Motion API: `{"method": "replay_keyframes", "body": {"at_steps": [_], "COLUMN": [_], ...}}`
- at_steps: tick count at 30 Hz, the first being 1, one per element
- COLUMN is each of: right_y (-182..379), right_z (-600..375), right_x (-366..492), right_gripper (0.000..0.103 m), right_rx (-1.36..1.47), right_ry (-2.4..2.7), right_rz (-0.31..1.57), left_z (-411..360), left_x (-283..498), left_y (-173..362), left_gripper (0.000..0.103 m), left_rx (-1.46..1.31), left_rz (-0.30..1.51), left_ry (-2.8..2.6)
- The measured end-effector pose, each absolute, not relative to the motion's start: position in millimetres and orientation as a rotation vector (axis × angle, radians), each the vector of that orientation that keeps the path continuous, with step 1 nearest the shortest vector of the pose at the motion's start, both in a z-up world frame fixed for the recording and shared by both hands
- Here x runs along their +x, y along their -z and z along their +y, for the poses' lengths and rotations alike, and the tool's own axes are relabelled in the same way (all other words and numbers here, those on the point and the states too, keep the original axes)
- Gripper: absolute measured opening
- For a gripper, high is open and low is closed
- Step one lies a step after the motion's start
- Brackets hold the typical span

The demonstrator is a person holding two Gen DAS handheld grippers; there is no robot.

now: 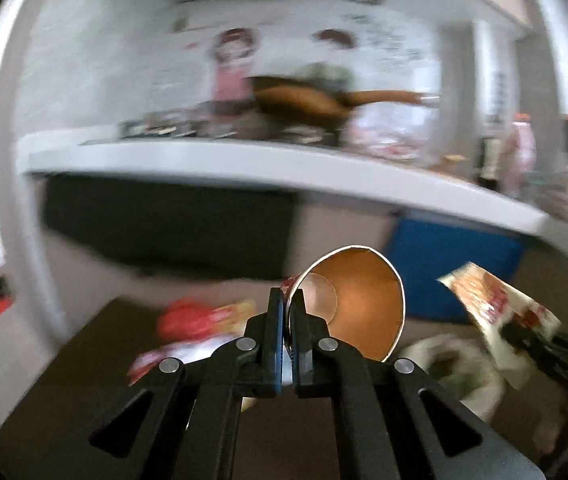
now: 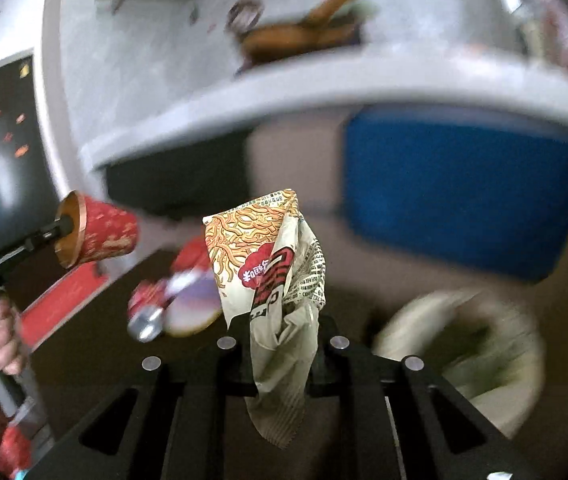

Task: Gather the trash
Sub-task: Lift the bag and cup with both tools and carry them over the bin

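Both grippers loaded, trash lifted off the desk.

Our left gripper pinches only the paper cup's thin rim at lower centre; it could slip. Our right gripper clamps the noodle wrapper mid-frame. Blur hides the bag at lower right and remaining litter.

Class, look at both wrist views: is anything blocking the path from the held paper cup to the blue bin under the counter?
Nothing visible does. The left gripper pinches the paper cup by its rim, and open floor lies before the blue bin.
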State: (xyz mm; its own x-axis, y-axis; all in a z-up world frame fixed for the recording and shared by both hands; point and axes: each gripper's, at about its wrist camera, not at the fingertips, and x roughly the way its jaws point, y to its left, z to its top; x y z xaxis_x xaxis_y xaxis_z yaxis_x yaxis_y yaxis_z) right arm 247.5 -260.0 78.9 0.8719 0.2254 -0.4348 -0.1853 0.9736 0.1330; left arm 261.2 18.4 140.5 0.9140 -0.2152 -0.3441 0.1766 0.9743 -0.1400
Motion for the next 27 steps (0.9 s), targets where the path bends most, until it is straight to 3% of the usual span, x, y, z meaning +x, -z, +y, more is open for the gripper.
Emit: {"method": "replay_keyframes", "body": {"at_steps": [4, 11, 16, 27], "right_y": [-89.8, -49.0, -10.7, 31.1], "right_z": [-324.1, -378.6, -410.9, -427.5], "right_x": [246.9, 263.0, 280.4, 318.2], "right_gripper": [0.013, 0.013, 0.013, 0.017], "right_rx": [0.081, 0.120, 0.221, 0.299], "right_ry": [-0.065, 0.009, 0.017, 0.019], "right_rz": [0.452, 0.577, 0.686, 0.794], "left_z": [-65.0, -187.4, -221.2, -245.2], "left_x": [283.8, 342.5, 368.7, 384.8], "left_y": [-135.6, -59.2, -15.3, 11.9], "left_gripper": [0.003, 0.003, 0.003, 0.003], "left_rx": [-0.104, -0.025, 0.021, 0.095], "left_rz": [0.404, 0.641, 0.783, 0.852], "left_ry": [0.354, 0.478, 0.473, 0.530]}}
